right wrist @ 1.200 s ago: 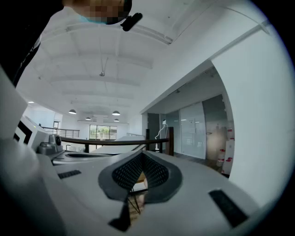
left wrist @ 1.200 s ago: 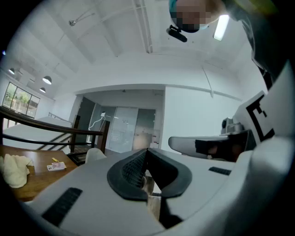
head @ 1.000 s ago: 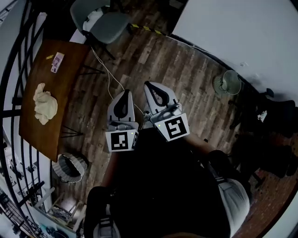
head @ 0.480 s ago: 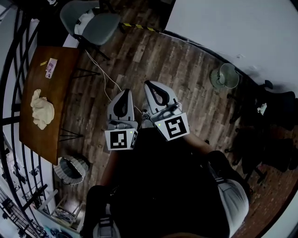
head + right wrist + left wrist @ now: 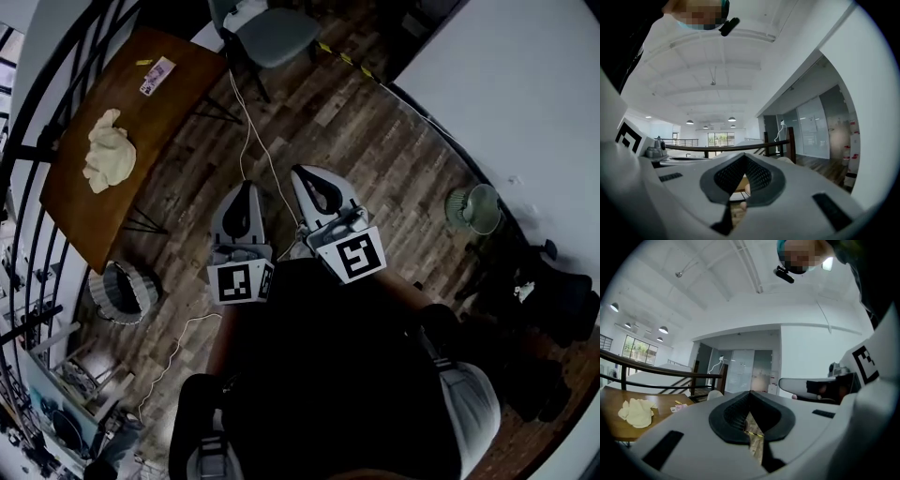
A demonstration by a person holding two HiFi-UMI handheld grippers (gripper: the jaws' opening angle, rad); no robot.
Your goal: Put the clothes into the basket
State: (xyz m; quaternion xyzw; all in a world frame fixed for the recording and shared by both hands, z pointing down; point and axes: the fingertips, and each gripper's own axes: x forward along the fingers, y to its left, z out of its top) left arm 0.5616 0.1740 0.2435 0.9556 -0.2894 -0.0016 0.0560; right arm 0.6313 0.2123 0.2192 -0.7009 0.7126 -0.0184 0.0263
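A crumpled cream cloth lies on the brown wooden table at the upper left; the left gripper view shows this cloth low on the left. A round woven basket stands on the floor below the table's near end. Both grippers are held level in front of the person's body, above the wood floor and well away from the cloth. My left gripper is shut and empty. My right gripper is shut too, with nothing in it.
A small card lies at the table's far end. A grey chair stands beyond it, and a white cable trails across the floor. A fan and dark chairs are at the right. A black railing runs along the left.
The whole view has swung: table, cloth and basket have shifted up and to the right in the head view. Both grippers stay shut, side by side before the body.
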